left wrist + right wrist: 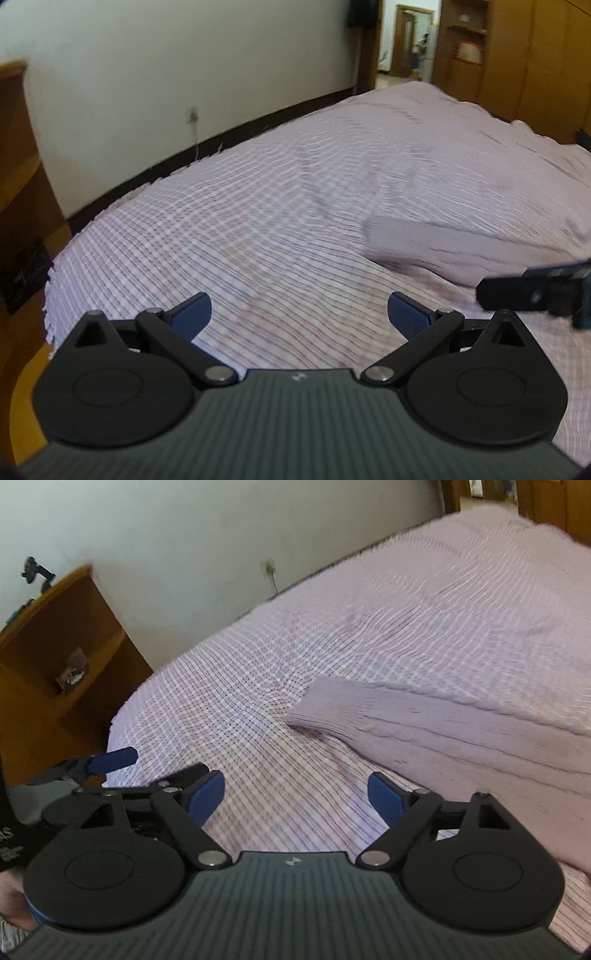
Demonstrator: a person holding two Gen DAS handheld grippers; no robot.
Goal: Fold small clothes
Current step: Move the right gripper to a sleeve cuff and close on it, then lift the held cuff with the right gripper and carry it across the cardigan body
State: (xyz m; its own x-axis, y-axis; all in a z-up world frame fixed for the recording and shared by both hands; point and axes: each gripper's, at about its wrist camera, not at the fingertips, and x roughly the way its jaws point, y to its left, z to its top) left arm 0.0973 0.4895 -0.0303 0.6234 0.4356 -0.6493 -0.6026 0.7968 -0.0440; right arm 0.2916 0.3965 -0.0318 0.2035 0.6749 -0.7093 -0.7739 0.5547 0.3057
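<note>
A lilac knit garment (443, 734) lies flat on the checked pink bedspread (295, 657), its ribbed end pointing left. It also shows in the left wrist view (450, 247) at the right. My right gripper (295, 797) is open and empty, hovering above the bedspread just left of the garment. My left gripper (298, 314) is open and empty over bare bedspread (258, 206), left of the garment. The right gripper's finger (532, 291) shows at the right edge of the left wrist view. The left gripper's blue finger (114, 758) shows at the left of the right wrist view.
A white wall (166, 74) with a socket and cord (192, 118) runs along the bed's far side. A wooden bedside shelf (55, 657) stands at the bed's left end. Wooden wardrobes (517, 55) and a doorway (410, 40) lie beyond the bed.
</note>
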